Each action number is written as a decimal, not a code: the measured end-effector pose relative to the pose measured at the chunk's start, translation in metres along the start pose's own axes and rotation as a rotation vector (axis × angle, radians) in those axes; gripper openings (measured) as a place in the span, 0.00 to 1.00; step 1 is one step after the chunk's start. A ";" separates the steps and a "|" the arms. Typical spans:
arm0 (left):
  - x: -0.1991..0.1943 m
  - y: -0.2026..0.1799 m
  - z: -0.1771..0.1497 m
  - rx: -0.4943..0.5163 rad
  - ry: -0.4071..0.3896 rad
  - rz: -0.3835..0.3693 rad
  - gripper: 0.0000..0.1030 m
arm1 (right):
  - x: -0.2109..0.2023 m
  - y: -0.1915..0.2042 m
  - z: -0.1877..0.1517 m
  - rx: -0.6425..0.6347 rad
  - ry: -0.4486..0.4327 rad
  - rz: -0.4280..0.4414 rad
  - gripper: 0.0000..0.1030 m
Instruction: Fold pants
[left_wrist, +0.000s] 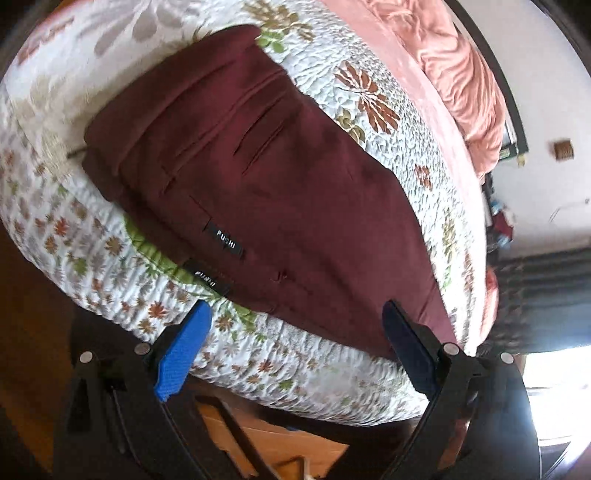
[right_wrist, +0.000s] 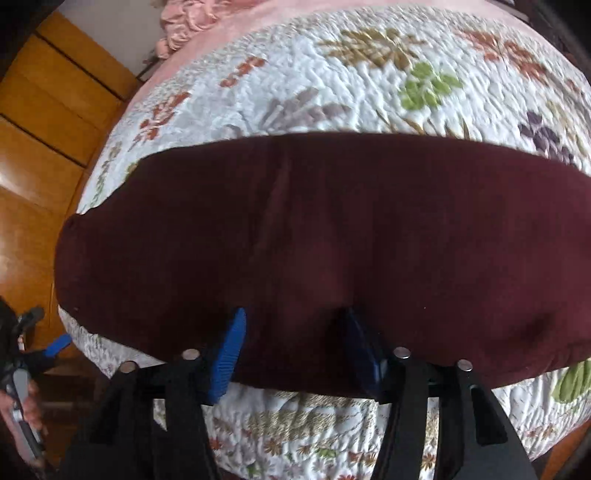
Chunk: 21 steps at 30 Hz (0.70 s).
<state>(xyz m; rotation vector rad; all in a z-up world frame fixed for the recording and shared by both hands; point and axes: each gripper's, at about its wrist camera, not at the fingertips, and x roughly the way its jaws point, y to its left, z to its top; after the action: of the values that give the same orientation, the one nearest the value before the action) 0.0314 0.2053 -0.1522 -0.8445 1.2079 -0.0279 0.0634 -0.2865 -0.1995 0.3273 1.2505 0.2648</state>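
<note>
The maroon pants (right_wrist: 314, 240) lie folded lengthwise on the quilted bed (right_wrist: 369, 74). Soft, limp, light cloth, so I should pinch both layers at an edge. My right gripper (right_wrist: 295, 343) and left gripper (left_wrist: 295, 332) stand with jaws apart, empty.

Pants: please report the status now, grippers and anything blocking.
Left gripper open, empty. Right gripper open above the pants, no grip seen. Pants folded lengthwise on the quilt. Nothing in the way.
</note>
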 end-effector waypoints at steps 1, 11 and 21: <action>0.002 0.001 0.002 -0.013 0.004 -0.018 0.90 | -0.004 -0.001 -0.001 0.004 -0.002 0.003 0.56; 0.029 0.019 0.015 -0.124 0.030 -0.081 0.90 | -0.016 -0.012 -0.005 0.044 -0.018 0.014 0.56; 0.028 0.016 0.026 -0.141 -0.068 -0.105 0.53 | -0.003 0.002 -0.007 -0.019 -0.010 -0.018 0.61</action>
<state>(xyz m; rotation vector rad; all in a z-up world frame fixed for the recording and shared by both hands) 0.0569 0.2185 -0.1822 -1.0240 1.1102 0.0004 0.0561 -0.2855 -0.1978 0.3007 1.2403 0.2597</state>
